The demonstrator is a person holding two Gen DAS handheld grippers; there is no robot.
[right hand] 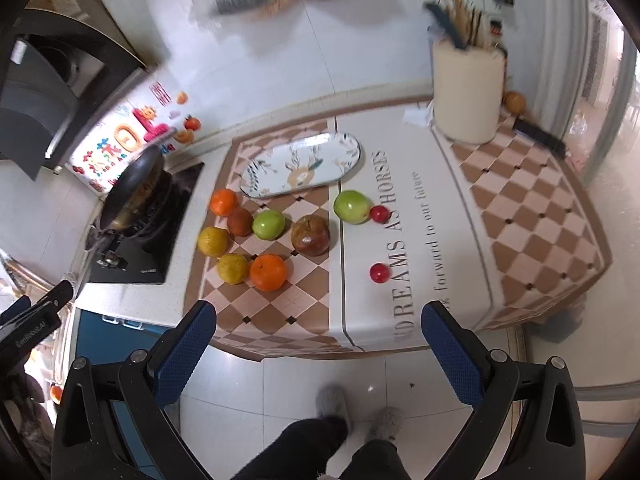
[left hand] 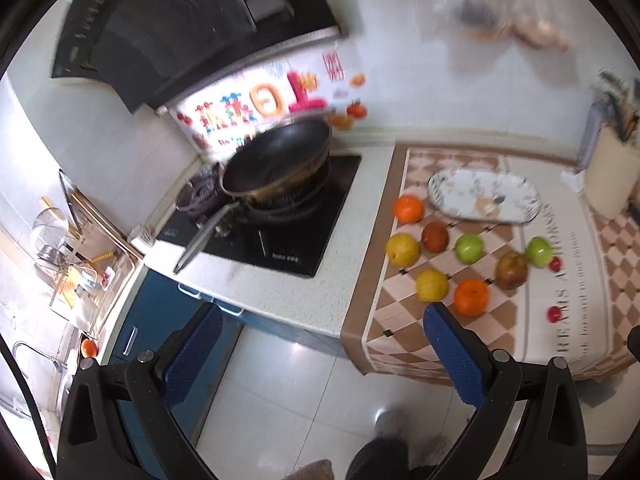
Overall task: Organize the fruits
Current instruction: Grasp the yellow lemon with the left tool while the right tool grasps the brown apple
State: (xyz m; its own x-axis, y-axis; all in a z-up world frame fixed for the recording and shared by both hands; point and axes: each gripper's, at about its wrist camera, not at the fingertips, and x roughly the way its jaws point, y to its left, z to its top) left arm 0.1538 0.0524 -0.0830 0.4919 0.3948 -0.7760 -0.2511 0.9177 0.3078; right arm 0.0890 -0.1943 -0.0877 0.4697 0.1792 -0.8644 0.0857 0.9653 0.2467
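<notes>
On the surface (right hand: 400, 128), at abt 12 o'clock from the right tool (right hand: 320, 334), an oval patterned plate (right hand: 344, 148) is lying w/ nothing in it; the deer-like print is showing bare. The fruits are all sitting outside it on the checkered cloth (right hand: 532, 216), toward 11 o'clock: an orange (right hand: 224, 201) just beside the plate's near-left end, a brown fruit (right hand: 240, 221) touching it, a green apple (right hand: 268, 224), two yellow fruits (right hand: 213, 241) and (right hand: 232, 268), a second orange (right hand: 268, 272) and a mottled brown pear-like fruit (right hand: 311, 235). A second green apple (right hand: 351, 206) is resting at 12 o'clock w/ a small red fruit (right hand: 379, 214) touching it; another small red fruit (right hand: 379, 273) is lying nearer, apart.

The cream utensil holder (right hand: 468, 96) at 1 o'clock is holding chopsticks and dark-handled tools, blurred. A dark wok (left hand: 276, 160) is sitting on the black hob (left hand: 264, 216), at 11 o'clock from the left tool (left hand: 324, 344); contents can't be made out.

Cloth lettering is reading "DREAMS AS HORSES" and "forward to our future". The hob's front label is too blurred to read. Colourful wall stickers (left hand: 256, 108) behind the wok are illegible.

Both tools are hovering off the surface's edge over the tiled floor (right hand: 400, 380), jaws spread wide, gripping nothing.
</notes>
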